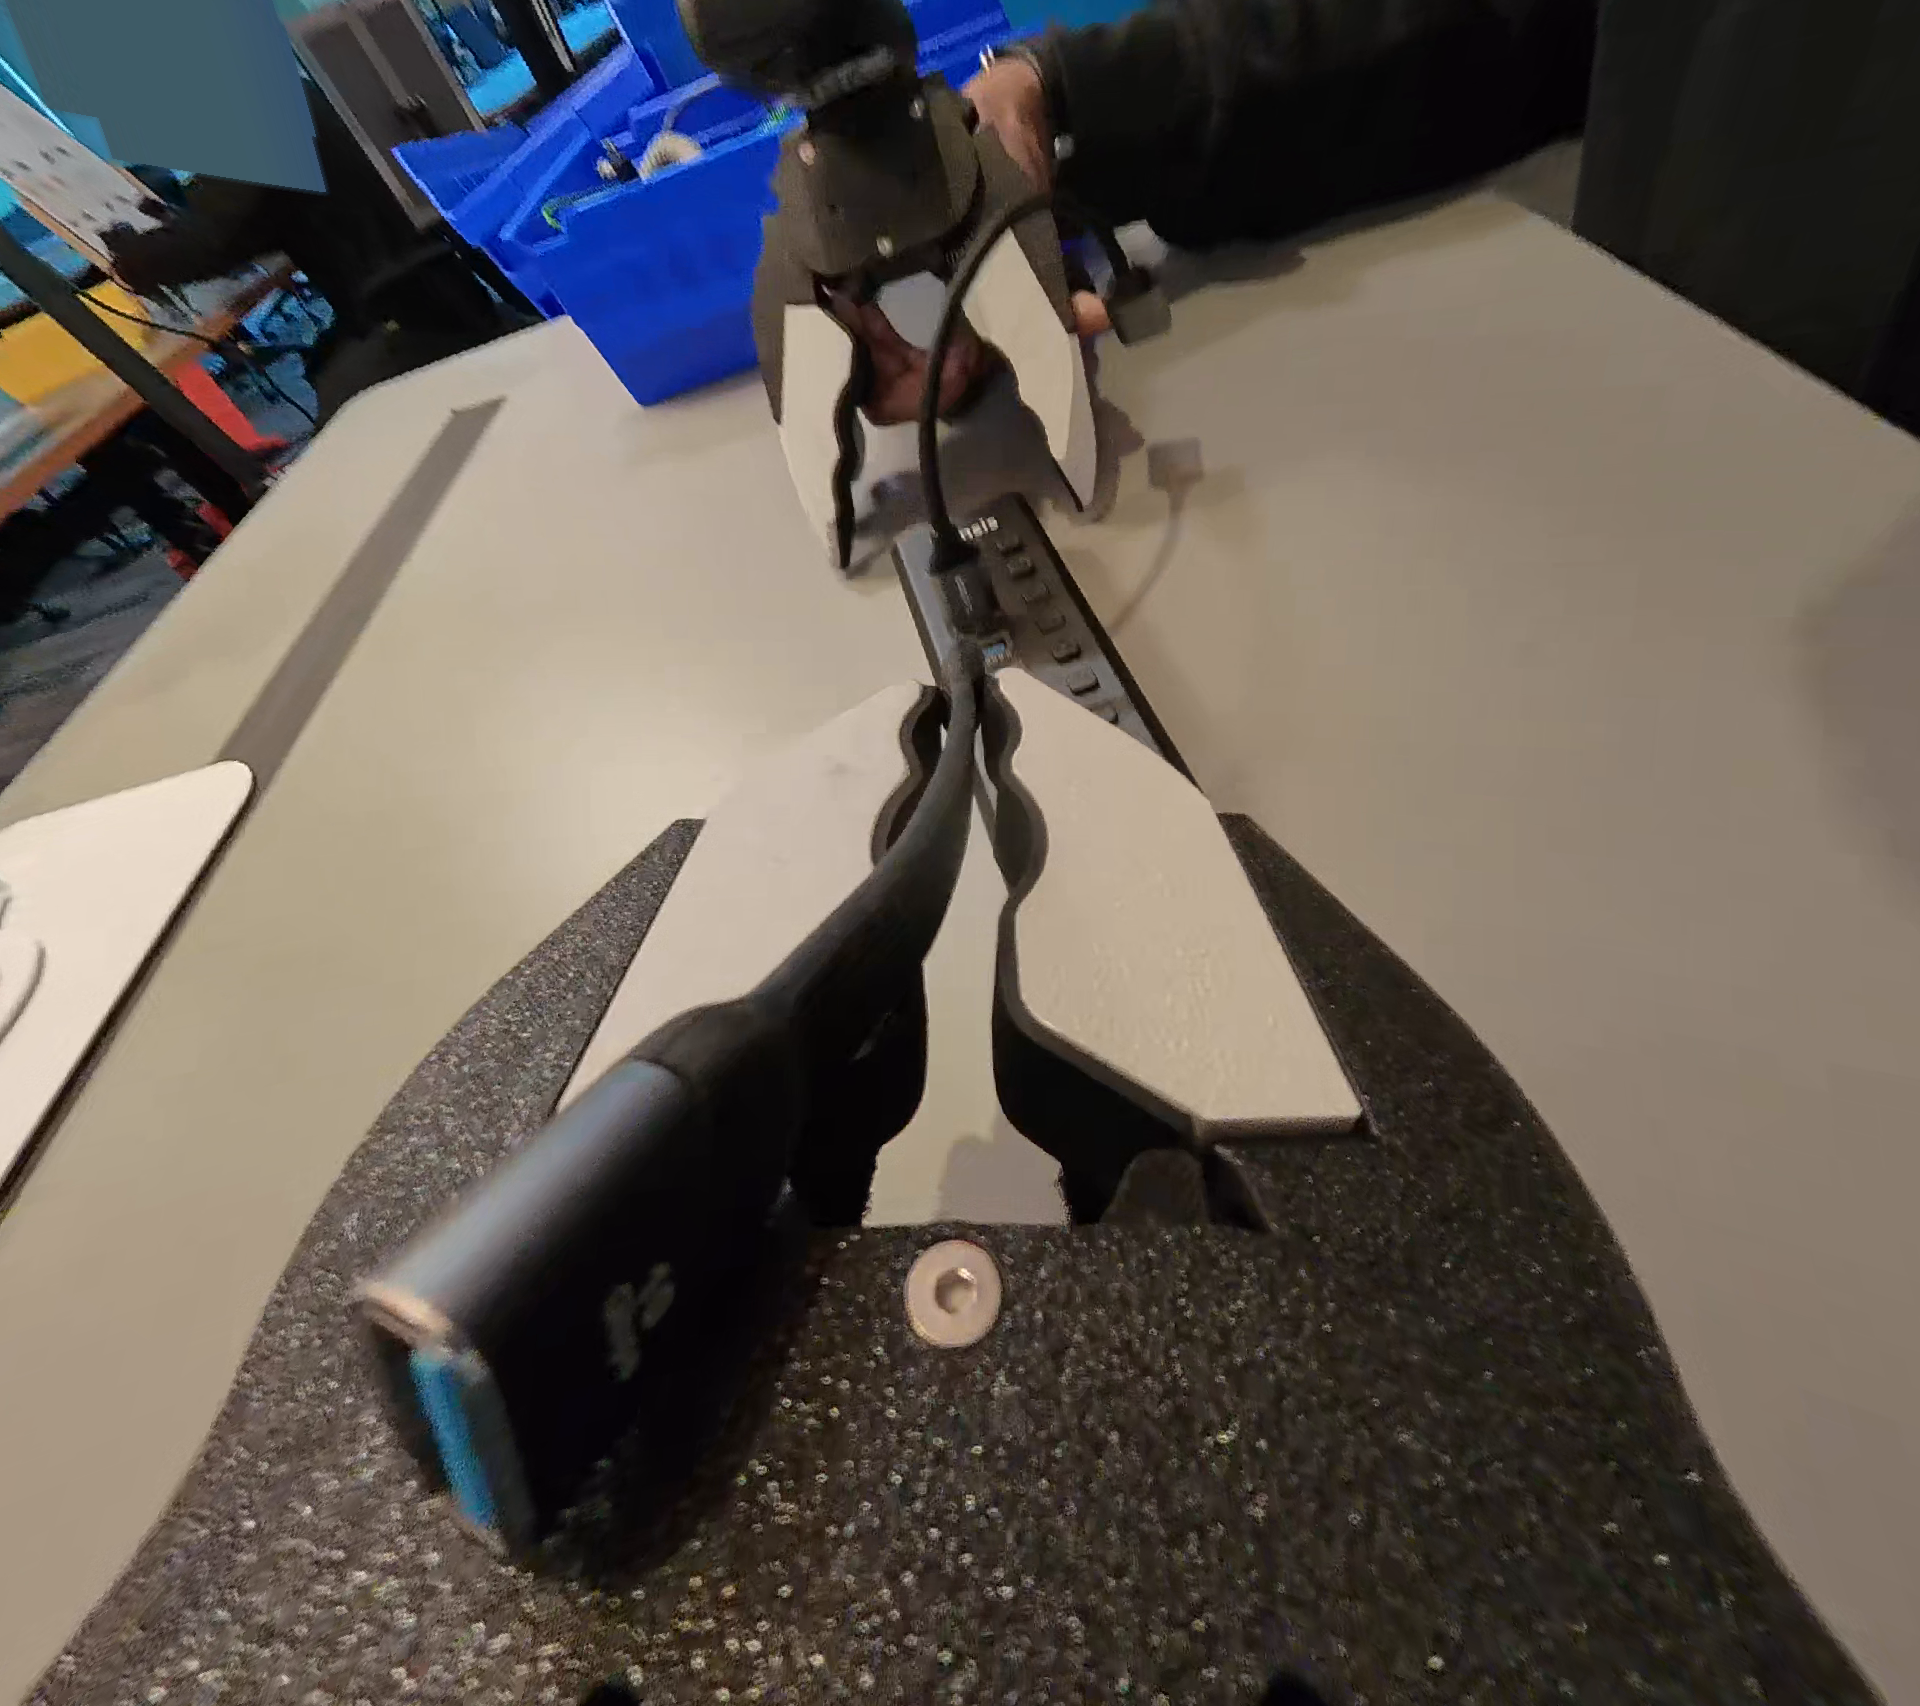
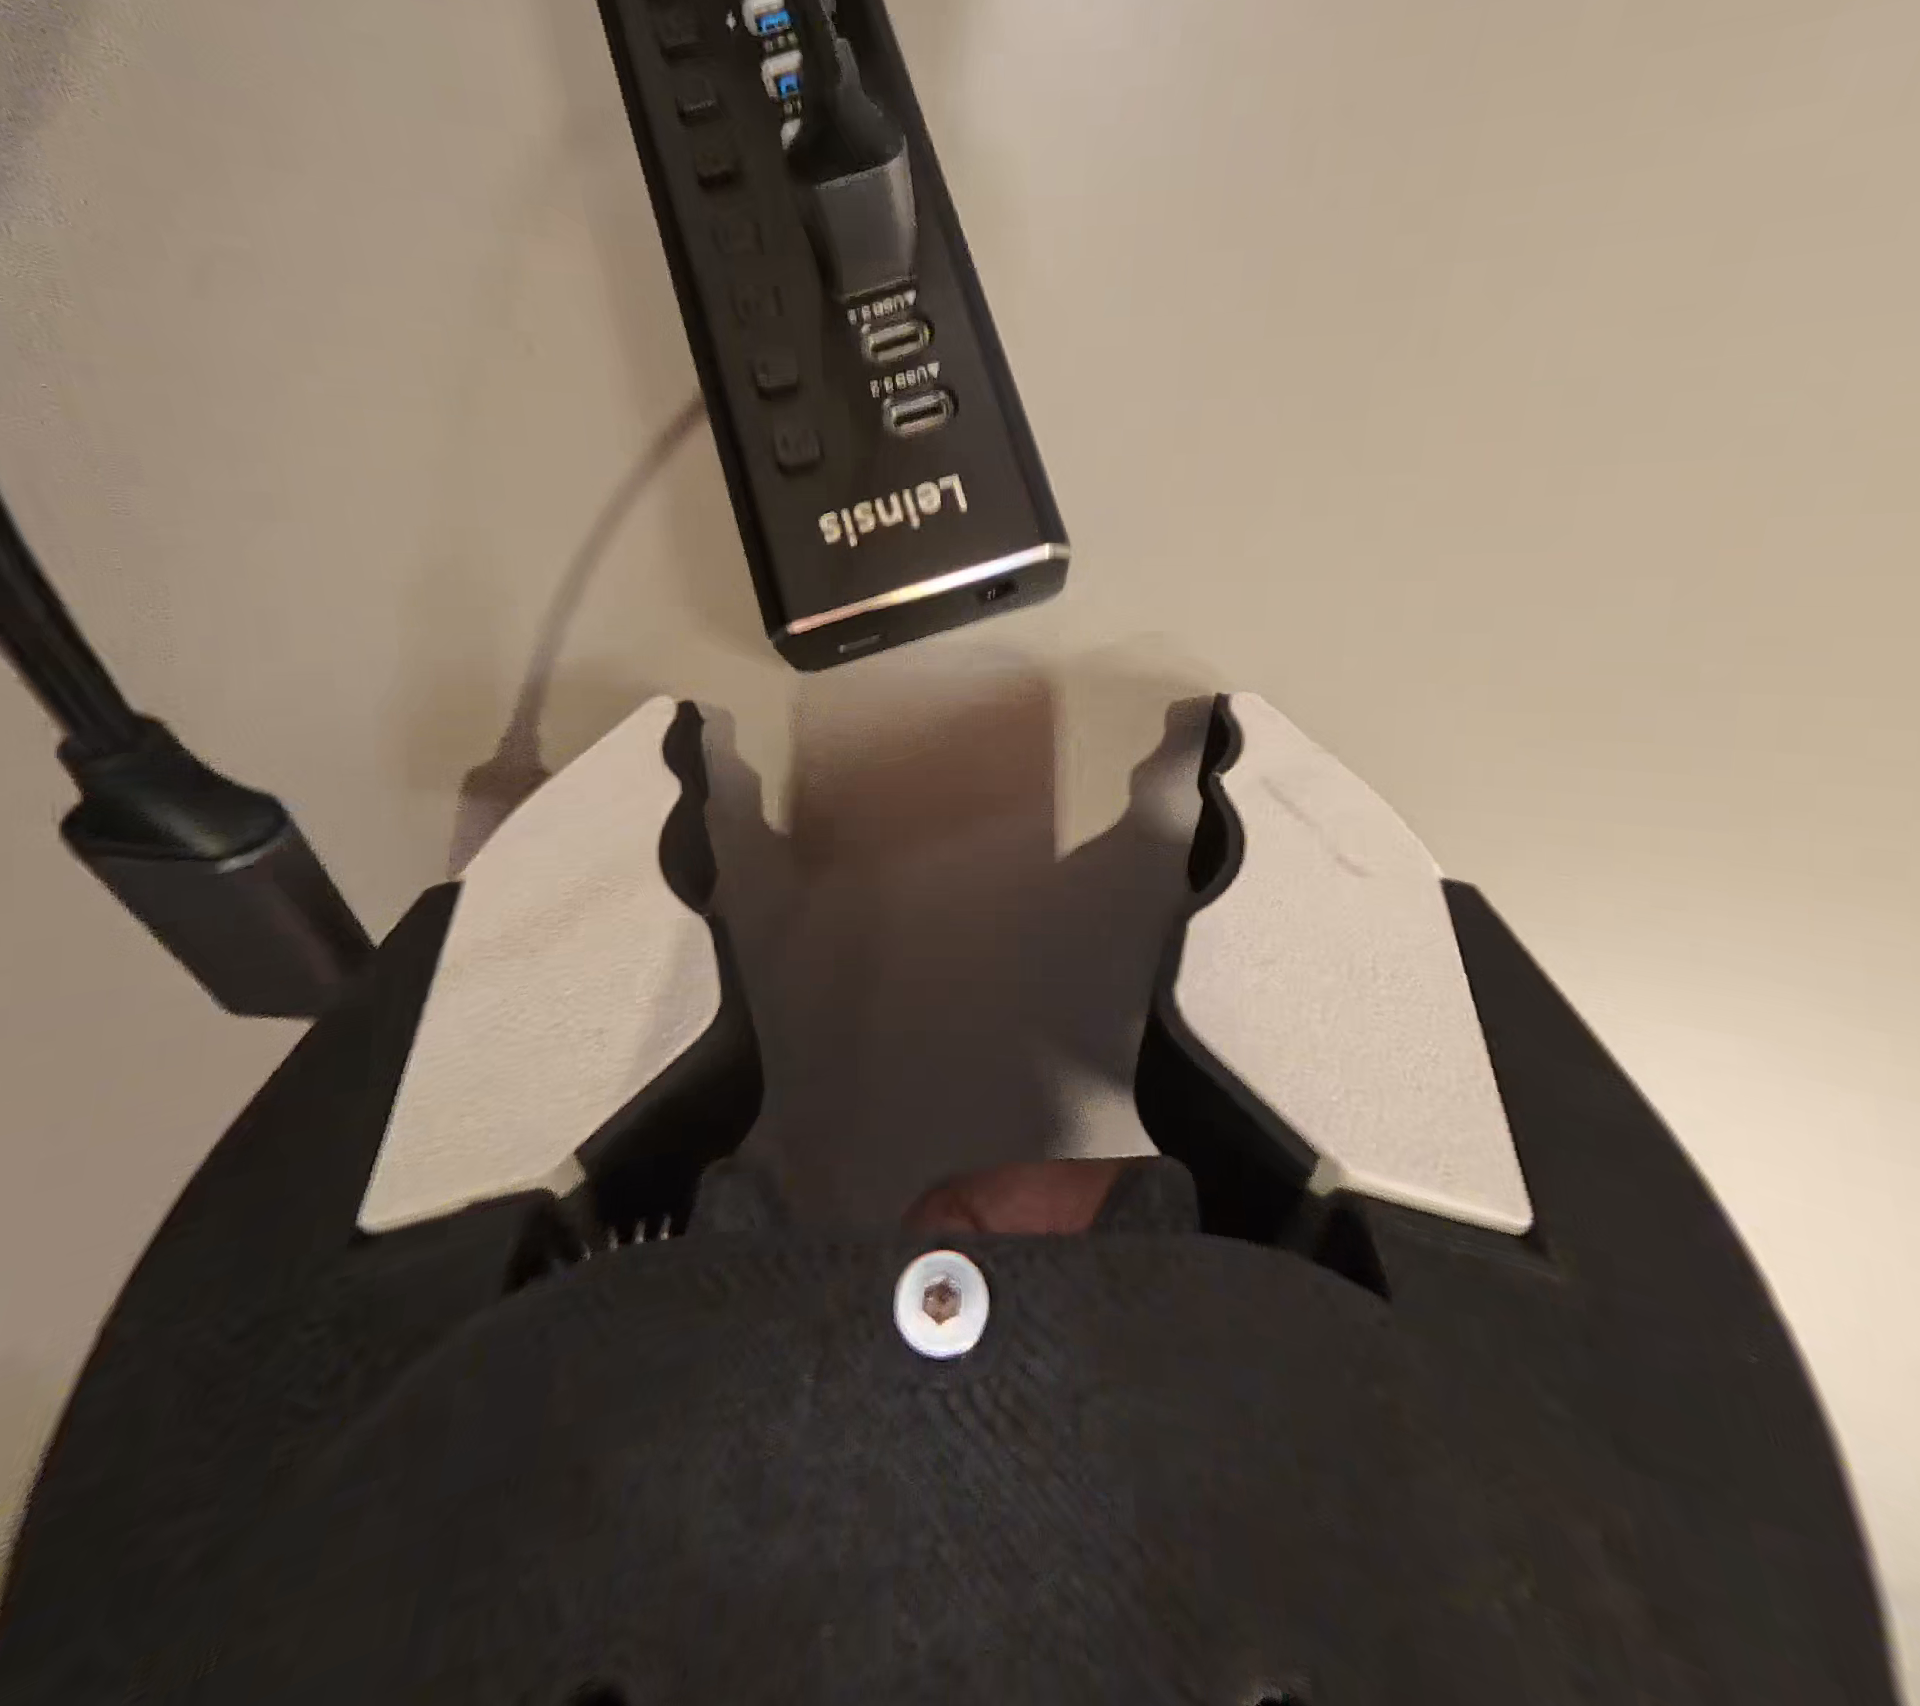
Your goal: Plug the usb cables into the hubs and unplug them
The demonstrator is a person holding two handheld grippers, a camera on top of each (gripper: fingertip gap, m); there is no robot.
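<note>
A long black USB hub (image 1: 1039,607) lies on the grey table (image 1: 520,617). It also shows in the right wrist view (image 2: 831,451), with a dark plug (image 2: 857,222) standing in one of its ports. My left gripper (image 1: 961,700) is shut on a black cable (image 1: 935,804) at the hub's near end. That cable's loose blue-tongued USB end (image 1: 551,1324) lies back over the gripper body. My right gripper (image 2: 951,711) is open and empty just above the hub's other end. It appears across the hub in the left wrist view (image 1: 966,503).
Another dark plug with black cables (image 2: 197,877) hangs left of my right gripper. A grey cable (image 2: 582,576) lies beside the hub. Blue bins (image 1: 644,254) stand at the table's far edge. A white board (image 1: 94,908) lies at the left. A person's dark sleeve (image 1: 1299,77) reaches in. The left gripper's tips are roughly 15 centimetres from the right gripper's.
</note>
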